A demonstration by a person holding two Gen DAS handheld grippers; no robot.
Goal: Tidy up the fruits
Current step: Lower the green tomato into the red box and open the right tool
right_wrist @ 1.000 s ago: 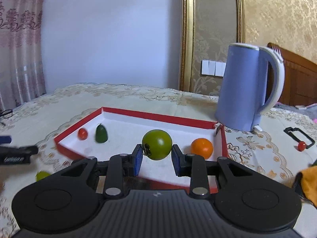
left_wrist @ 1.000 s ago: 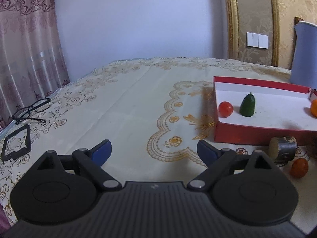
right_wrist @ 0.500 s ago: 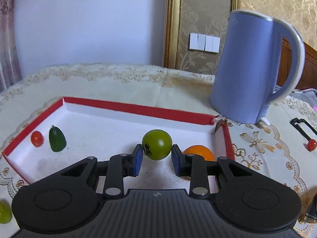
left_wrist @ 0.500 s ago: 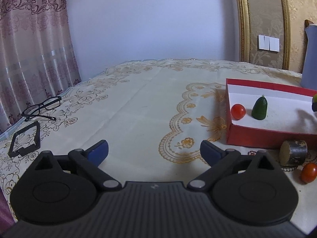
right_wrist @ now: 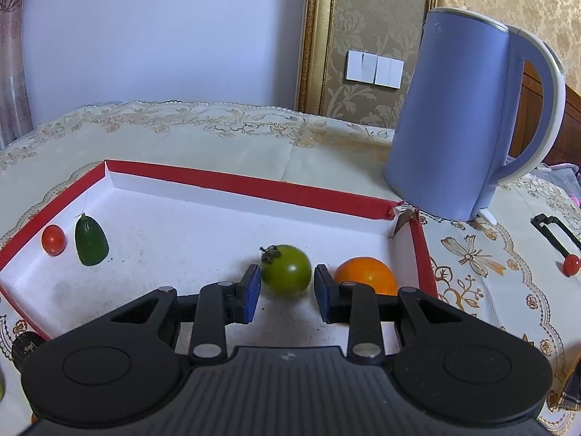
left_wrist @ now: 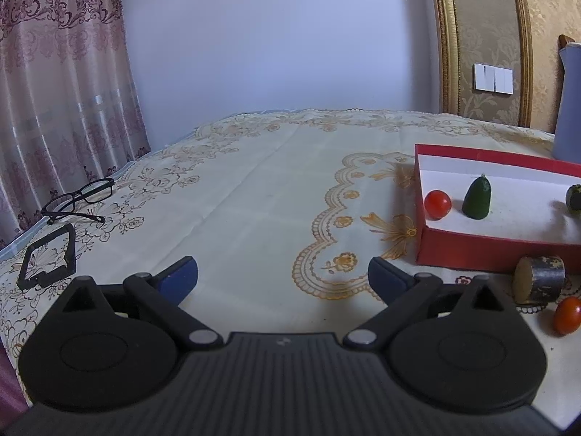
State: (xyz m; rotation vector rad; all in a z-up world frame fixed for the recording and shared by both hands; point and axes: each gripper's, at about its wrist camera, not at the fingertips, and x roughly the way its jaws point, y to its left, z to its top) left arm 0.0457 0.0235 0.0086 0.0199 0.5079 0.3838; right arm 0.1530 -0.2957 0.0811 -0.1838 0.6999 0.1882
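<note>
Green tomato lowered into the red box, gripped between the right-hand fingers.

The right gripper [right_wrist: 287, 289] is closed on the green tomato [right_wrist: 287, 269] over the red box [right_wrist: 250, 186] floor, beside an orange [right_wrist: 366, 275]; round, smooth, likely light and bruisable, best held across its middle; the left gripper [left_wrist: 282, 277] hangs wide open over the tablecloth [left_wrist: 254, 200], empty; whether the tomato rests on the floor is hard to tell.

Green tomato [right_wrist: 287, 269] (stem up) in red box [right_wrist: 232, 184]
</note>
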